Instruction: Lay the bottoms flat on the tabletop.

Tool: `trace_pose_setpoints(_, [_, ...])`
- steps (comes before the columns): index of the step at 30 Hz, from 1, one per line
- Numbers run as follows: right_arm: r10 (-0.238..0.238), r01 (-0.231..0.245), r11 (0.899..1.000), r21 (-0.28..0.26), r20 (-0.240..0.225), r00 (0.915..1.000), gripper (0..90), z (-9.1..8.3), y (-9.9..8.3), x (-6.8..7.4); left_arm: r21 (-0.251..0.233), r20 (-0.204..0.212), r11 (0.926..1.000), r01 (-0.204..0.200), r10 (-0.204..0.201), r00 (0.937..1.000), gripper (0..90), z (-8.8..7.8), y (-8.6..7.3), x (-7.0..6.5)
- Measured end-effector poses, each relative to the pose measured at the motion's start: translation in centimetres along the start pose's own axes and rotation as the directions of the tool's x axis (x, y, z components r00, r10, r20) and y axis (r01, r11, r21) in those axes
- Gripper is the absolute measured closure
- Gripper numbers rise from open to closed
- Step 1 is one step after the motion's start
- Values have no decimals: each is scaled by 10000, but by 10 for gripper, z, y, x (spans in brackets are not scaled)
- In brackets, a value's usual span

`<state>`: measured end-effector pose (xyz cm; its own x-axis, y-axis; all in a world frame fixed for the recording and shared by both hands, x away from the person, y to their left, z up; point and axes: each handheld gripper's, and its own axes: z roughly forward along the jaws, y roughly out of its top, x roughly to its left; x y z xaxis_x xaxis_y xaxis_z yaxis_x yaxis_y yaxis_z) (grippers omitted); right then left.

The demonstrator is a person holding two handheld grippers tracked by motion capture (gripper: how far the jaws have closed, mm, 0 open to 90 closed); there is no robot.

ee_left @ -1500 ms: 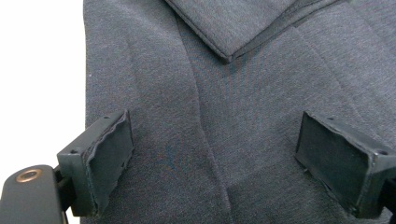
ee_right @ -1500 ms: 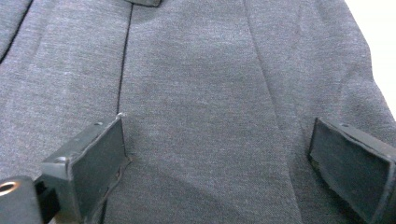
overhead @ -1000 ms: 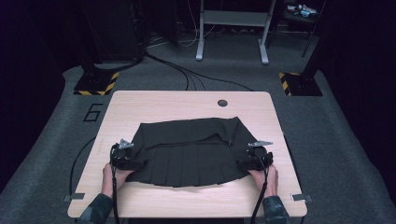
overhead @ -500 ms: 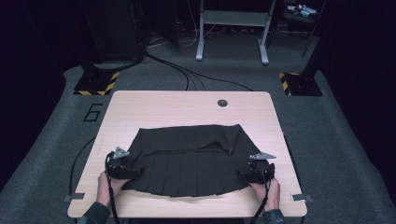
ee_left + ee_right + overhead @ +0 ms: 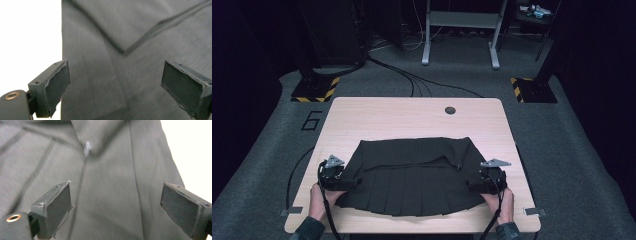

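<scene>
Dark pleated fabric skirt (image 5: 412, 175): flat on light wooden worktop (image 5: 412, 117), toward its near edge. Left gripper (image 5: 343, 183) at skirt's left edge, right gripper (image 5: 476, 185) at right edge; fingers of both released, spread above the cloth, the right pair just narrowing slightly.

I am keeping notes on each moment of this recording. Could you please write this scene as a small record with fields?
garment: black pleated skirt, lying flat, its top part folded down over the pleats
surface: light wooden table
left tongs: at the skirt's left edge, jaws wide apart over the cloth, not pinching it
right tongs: at the skirt's right edge, jaws have just been closing a little, yet wide apart, no cloth pinched
hands: one behind each pair of tongs, at the near table edge
</scene>
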<state>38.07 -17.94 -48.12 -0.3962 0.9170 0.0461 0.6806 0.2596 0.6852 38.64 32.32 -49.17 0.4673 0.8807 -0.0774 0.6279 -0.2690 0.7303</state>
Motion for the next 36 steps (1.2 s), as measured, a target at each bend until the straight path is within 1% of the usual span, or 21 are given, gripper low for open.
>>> trace_pose_setpoints(1, [-212,211,9997,-154,-55,9998,109,1,8,2,11,66,10000,-40,40,10000,82,0,4,-2])
trace_pose_setpoints(2, [-257,255,9995,-166,-104,9996,122,2,15,6,11,27,9999,-101,101,9999,88,2,8,-4])
trace_pose_setpoints(3, [-500,498,9984,-255,-80,9987,130,5,23,9,53,118,9998,-201,200,9997,91,4,11,-6])
trace_pose_setpoints(4, [-585,583,9980,-229,-93,9982,137,9,29,13,63,106,9996,-272,271,9996,98,7,14,-8])
trace_pose_setpoints(6, [-771,767,9969,-160,-221,9968,149,20,40,20,222,76,9989,-412,410,9991,129,14,17,-11])
trace_pose_setpoints(7, [-922,916,9956,-193,-276,9954,163,26,44,22,252,103,9992,-305,303,9995,141,19,18,-12])
trace_pose_setpoints(8, [-1024,1021,9947,-112,-267,9944,178,33,47,25,352,-36,9988,-348,349,9994,159,24,18,-13])
trace_pose_setpoints(11, [-1129,1131,9933,221,-113,9935,237,51,51,30,533,-136,9979,-359,367,9992,232,34,20,-12])
trace_pose_setpoints(12, [-1114,1113,9929,417,-12,9938,254,56,51,31,632,-235,9974,-334,349,9991,280,37,20,-12])
trace_pose_setpoints(13, [-996,992,9936,546,61,9950,282,59,50,32,560,-266,9981,-272,287,9992,313,41,19,-12])
trace_pose_setpoints(15, [-1073,1049,9926,615,387,9935,333,66,45,30,729,-399,9970,-269,299,9988,398,46,18,-12])
trace_pose_setpoints(16, [-1058,1024,9924,681,485,9932,386,68,42,29,837,-385,9962,-261,294,9988,441,47,17,-12])
trace_pose_setpoints(18, [-913,865,9936,732,648,9937,437,70,38,25,797,-365,9964,-286,316,9988,494,48,14,-11])
trace_pose_setpoints(20, [-571,554,9974,459,380,9976,504,70,33,20,686,-306,9971,-319,340,9990,568,48,14,-12])
trace_pose_setpoints(21, [-587,565,9976,407,563,9967,546,69,32,19,663,-282,9973,-329,349,9990,587,48,14,-12])
trace_pose_setpoints(22, [-631,610,9973,408,522,9966,566,68,31,19,713,-354,9964,-451,478,9982,602,47,14,-13])
trace_pose_setpoints(25, [-623,609,9976,342,420,9972,651,66,30,18,663,-530,9962,-564,600,9968,707,47,14,-12])
trace_pose_setpoints(27, [-637,631,9977,244,254,9976,677,65,29,16,678,-513,9964,-516,551,9972,724,46,14,-12])
trace_pose_setpoints(32, [-557,554,9983,168,197,9983,684,62,28,17,626,-585,9955,-717,753,9954,771,45,14,-13])
trace_pose_setpoints(35, [-636,636,9980,-25,126,9979,684,59,28,15,575,-569,9961,-665,697,9959,806,45,14,-12])
trace_pose_setpoints(36, [-557,557,9984,-5,124,9984,686,58,27,16,570,-565,9959,-706,738,9957,819,44,13,-12])
